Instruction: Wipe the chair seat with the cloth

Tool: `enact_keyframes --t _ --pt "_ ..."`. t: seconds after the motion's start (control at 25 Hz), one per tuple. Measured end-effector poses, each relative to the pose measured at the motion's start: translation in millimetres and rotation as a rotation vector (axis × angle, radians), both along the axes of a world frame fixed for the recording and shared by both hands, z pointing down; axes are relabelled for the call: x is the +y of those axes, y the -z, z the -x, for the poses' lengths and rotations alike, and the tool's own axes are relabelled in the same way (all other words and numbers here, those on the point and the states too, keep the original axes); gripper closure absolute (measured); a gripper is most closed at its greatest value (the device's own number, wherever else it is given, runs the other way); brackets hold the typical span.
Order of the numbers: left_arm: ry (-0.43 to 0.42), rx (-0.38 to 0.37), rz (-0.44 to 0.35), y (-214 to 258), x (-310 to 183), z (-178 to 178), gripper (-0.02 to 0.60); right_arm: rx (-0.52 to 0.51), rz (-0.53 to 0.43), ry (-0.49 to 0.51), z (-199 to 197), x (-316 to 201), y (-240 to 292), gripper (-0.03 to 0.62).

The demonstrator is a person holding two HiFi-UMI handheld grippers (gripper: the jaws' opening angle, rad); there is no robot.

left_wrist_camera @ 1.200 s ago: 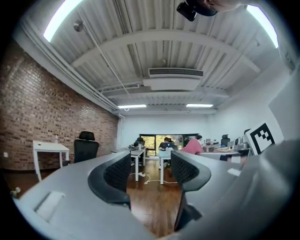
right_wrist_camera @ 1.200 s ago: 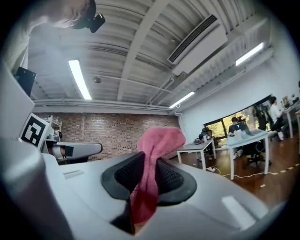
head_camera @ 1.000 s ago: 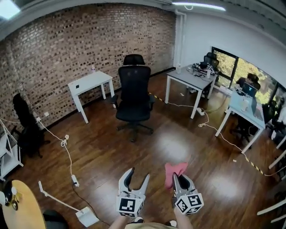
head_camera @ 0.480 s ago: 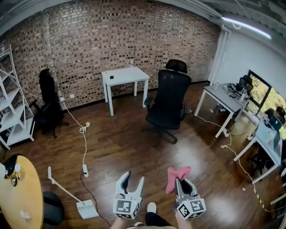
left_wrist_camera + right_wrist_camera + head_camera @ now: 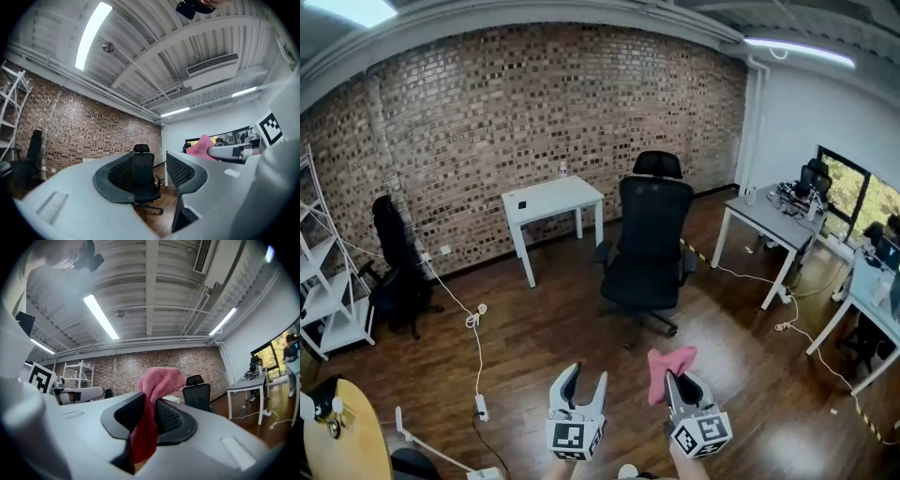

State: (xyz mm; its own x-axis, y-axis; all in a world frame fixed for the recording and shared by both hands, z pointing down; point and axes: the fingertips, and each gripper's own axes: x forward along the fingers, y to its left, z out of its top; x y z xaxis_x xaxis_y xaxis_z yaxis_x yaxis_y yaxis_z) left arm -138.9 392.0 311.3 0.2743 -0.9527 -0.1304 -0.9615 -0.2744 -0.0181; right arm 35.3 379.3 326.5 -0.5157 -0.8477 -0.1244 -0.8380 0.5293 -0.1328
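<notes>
Crumpled pink fabric cloth [image 5: 668, 366] clamped in right gripper [image 5: 680, 380]; left gripper [image 5: 581, 377] held apart, empty. The black office chair seat [image 5: 639, 286], well apart, should be approached squarely.

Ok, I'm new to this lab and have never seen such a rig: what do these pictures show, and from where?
No robot here: a person holds a two-jaw gripper in each hand. The head view comes from a camera on the person's head, looking down at both. The other two views come from cameras riding on each gripper, looking along its jaws. The left gripper is open and empty. The right gripper is shut on a pink cloth. Ahead on the wood floor stands a black chair, well away from both grippers.
</notes>
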Motion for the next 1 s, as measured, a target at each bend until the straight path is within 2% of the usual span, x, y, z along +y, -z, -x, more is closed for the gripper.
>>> enact_keyframes --t 0.16,0.32,0.44,0.56,0.76,1.0 --pt "-0.012 -0.013 0.036 -8.9 -40.0 -15.8 0.397 -0.025 -0.012 -0.058 -25.8 -32.8 -4.8 0.520" --pt "-0.020 -0.005 0.105 -32.2 -80.0 -28.7 0.397 -0.042 0.064 -0.025 -31.1 -73.2 -24.8 0.520" --pt "-0.027 0.002 0.132 -39.1 -100.5 -27.4 0.397 -0.023 0.086 -0.020 -26.5 -91.3 -32.5 0.520" --pt "-0.038 -0.004 0.138 -46.5 -127.9 -30.4 0.397 -0.026 0.107 -0.030 -28.9 -116.4 -43.3 0.520" --pt "-0.052 -0.011 0.148 -60.9 -206.8 -20.7 0.390 -0.050 0.172 -0.066 -29.3 -190.6 -70.7 0.520" --pt "-0.057 0.025 0.106 -46.5 -315.7 3.7 0.389 0.009 0.136 -0.068 -3.3 -298.7 -50.2 0.520"
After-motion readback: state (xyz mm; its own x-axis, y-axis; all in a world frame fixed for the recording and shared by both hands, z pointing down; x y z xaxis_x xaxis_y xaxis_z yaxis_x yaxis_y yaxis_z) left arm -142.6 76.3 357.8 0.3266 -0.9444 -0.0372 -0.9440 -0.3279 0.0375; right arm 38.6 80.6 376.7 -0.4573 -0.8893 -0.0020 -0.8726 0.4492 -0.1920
